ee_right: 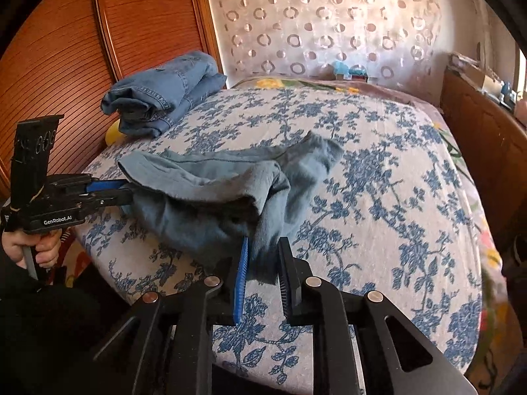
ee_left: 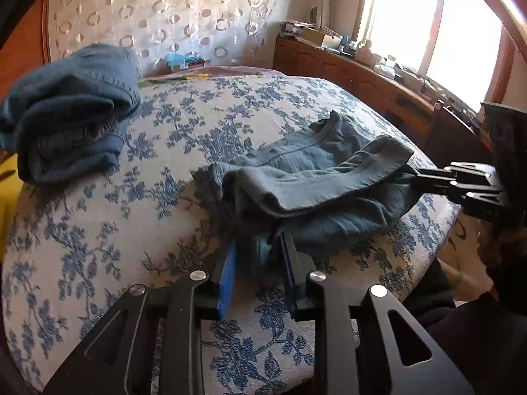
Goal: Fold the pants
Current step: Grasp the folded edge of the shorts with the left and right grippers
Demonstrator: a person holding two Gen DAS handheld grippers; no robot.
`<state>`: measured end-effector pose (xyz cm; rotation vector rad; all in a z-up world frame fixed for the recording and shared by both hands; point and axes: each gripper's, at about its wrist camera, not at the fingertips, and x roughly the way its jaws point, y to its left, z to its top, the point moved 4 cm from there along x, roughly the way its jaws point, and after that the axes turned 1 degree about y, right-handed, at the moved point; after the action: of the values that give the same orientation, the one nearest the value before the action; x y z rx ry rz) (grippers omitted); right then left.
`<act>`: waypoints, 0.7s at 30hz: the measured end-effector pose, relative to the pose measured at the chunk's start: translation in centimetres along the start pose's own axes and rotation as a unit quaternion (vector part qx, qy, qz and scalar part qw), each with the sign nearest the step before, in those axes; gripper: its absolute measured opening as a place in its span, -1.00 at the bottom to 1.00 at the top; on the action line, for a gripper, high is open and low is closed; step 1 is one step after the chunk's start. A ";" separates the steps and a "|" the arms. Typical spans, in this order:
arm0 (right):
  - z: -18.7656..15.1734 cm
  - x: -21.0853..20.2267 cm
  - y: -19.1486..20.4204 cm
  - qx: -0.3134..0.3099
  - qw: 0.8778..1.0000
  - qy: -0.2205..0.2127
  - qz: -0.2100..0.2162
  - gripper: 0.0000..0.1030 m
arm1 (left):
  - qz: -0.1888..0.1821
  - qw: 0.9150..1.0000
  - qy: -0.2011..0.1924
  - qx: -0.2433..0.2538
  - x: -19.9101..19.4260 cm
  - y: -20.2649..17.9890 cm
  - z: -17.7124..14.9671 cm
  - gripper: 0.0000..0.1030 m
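Grey-blue pants (ee_left: 313, 177) lie bunched and partly folded near the front edge of the bed, and appear again in the right wrist view (ee_right: 210, 197). My left gripper (ee_left: 260, 256) straddles a hanging fold at the pants' near corner. Its jaws stand a little apart and the cloth sits loosely between them. From the right wrist view the left gripper (ee_right: 126, 191) meets the pants' left end. My right gripper (ee_right: 263, 260) also has a flap of the pants between slightly parted pads. In the left wrist view the right gripper (ee_left: 415, 177) reaches into the pants' right end.
Folded blue jeans (ee_left: 72, 112) are stacked at the bed's far left corner, beside a yellow object (ee_right: 113, 135). The floral bedspread (ee_left: 131, 230) is bare around the pants. A cluttered wooden sideboard (ee_left: 362, 75) runs along the right, a wooden wardrobe (ee_right: 66, 49) along the left. A person's hand (ee_right: 19, 243) holds the left gripper's handle.
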<state>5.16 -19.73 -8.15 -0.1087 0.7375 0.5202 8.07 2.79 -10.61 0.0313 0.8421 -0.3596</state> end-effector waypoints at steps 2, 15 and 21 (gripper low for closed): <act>0.3 -0.1 0.1 -0.010 1.000 -0.002 -0.007 -0.53 | 0.007 1.000 -0.001 0.010 0.0 -0.1 0.4 -0.46; 2.2 2.7 0.6 -0.068 0.997 0.032 -0.024 -0.33 | 0.030 0.998 0.027 0.043 2.4 0.1 2.5 -0.41; 4.5 3.8 0.2 -0.071 0.997 0.017 -0.037 -0.33 | 0.032 0.999 0.016 0.033 3.1 0.7 4.4 -0.41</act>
<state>10.20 -16.71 -7.36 -0.2764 0.7274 0.5000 13.38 1.82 -10.03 0.1249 0.8581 -0.3282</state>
